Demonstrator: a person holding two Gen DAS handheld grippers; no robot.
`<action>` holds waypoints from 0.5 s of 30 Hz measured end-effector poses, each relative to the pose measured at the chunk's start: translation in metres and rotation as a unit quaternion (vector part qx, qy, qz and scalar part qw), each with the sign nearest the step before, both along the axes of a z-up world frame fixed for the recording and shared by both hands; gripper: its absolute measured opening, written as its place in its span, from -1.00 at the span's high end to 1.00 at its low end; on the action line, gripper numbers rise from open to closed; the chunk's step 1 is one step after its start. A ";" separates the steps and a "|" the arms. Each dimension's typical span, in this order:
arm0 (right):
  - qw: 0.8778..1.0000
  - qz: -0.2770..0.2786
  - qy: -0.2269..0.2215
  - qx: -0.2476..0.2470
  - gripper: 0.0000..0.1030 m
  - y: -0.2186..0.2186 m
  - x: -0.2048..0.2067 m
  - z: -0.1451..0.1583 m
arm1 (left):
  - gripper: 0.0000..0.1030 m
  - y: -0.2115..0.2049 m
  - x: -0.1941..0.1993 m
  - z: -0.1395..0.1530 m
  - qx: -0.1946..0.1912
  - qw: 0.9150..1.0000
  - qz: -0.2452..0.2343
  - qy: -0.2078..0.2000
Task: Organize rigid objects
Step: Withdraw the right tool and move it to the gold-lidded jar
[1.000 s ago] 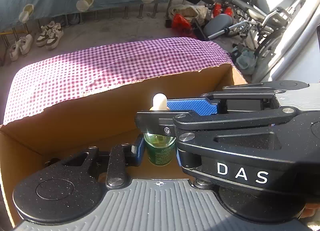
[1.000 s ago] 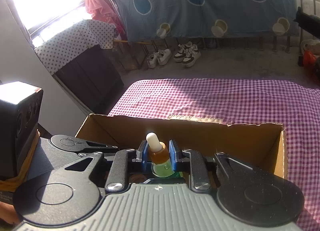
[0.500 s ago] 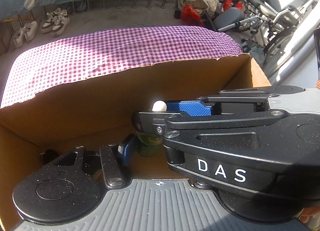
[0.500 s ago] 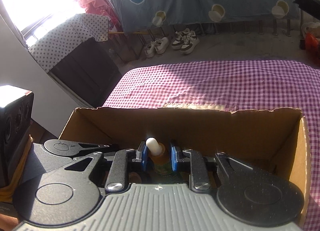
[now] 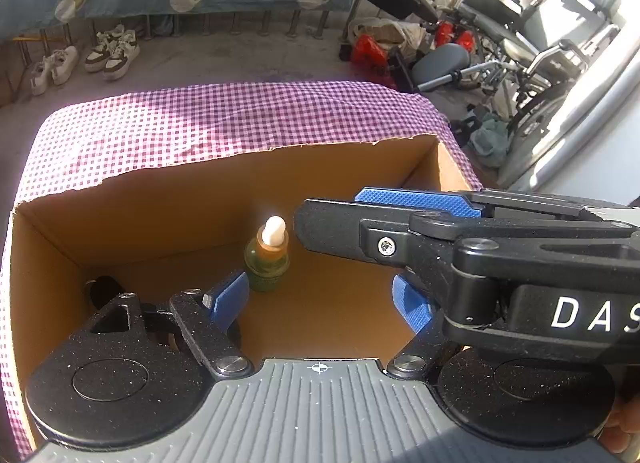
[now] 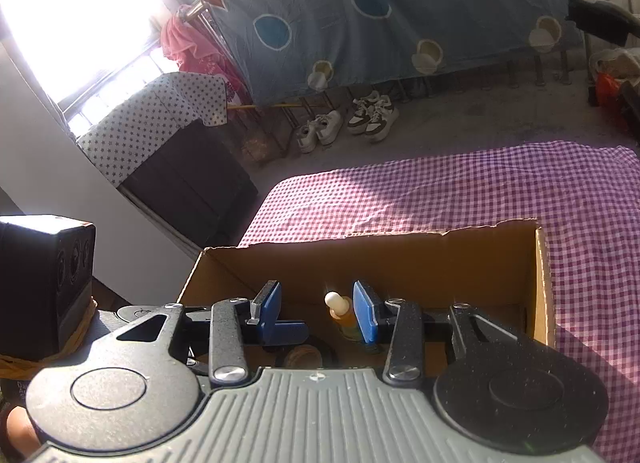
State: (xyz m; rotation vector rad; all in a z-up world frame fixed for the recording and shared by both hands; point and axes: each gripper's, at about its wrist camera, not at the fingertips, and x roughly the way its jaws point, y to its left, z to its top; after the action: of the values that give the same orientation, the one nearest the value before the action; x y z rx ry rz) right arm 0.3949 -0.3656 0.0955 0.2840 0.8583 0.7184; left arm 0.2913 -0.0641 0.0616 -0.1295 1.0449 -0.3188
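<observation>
- The left gripper [image 5: 320,295] was opening, its jaws apart; its right pad was half hidden behind the right gripper [image 6: 316,311], also opening.
- The dropper bottle [image 5: 267,259] stood free, upright on the cardboard box [image 5: 240,199] floor.
- A dark object [image 5: 102,289] in the box corner was unclear.
- The checked worktop [image 5: 200,123] lay beyond.

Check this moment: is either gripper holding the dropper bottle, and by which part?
Nothing is held. The dropper bottle stands in the cardboard box; left gripper and right gripper jaws are opening, pads off it.
</observation>
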 end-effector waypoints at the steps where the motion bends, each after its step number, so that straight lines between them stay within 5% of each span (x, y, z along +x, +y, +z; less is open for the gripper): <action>1: 1.000 -0.007 -0.006 0.008 0.16 -0.008 -0.010 0.008 | -0.55 -0.001 -0.004 0.004 -0.001 1.000 0.000 -0.002; 10: 0.992 -0.051 -0.047 0.105 0.16 -0.083 -0.108 0.048 | -0.56 0.002 -0.070 0.043 -0.022 0.998 -0.032 -0.048; 15: 0.984 -0.060 -0.058 0.154 0.15 -0.111 -0.168 0.045 | -0.80 0.013 -0.128 0.057 -0.040 0.992 -0.062 -0.106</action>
State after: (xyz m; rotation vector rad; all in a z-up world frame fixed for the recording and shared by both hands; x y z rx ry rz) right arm 0.2265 -0.4763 0.1409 0.5611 0.6119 0.7468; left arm 0.1635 -0.0514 0.1186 -0.1006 0.8305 -0.4779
